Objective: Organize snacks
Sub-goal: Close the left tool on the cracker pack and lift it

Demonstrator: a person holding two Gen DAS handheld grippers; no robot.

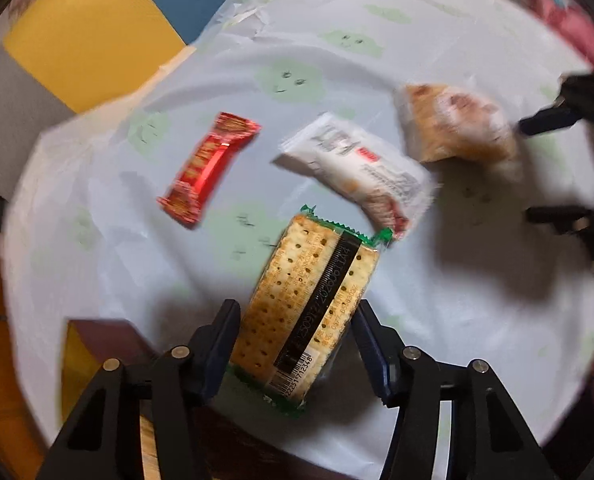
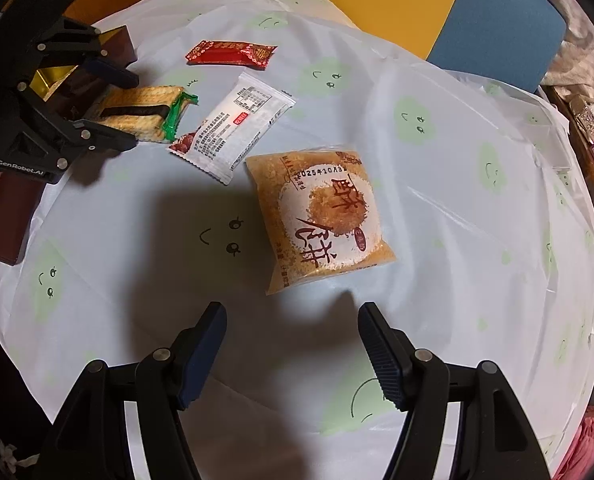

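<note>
My left gripper [image 1: 295, 312] is shut on a green-edged cracker pack [image 1: 305, 300], one pad on each long side; the pack looks sharp while everything else there is blurred. From the right wrist the left gripper [image 2: 135, 110] holds the cracker pack [image 2: 141, 112] low at the table's left, beside a dark red box [image 2: 1, 220]. A red candy bar [image 2: 231, 53], a white packet [image 2: 233, 128] and a brown pastry pack [image 2: 321, 216] lie on the cloth. My right gripper [image 2: 293, 320] hangs open just short of the pastry pack, nothing between its fingers.
The round table [image 2: 457, 200] wears a pale blue cloth with green smiley faces. A yellow chair [image 2: 397, 0] and a blue chair [image 2: 497, 32] stand behind it. Cluttered shelves [image 2: 593, 132] sit at the right edge. The dark red box [image 1: 97, 332] has a gold inside.
</note>
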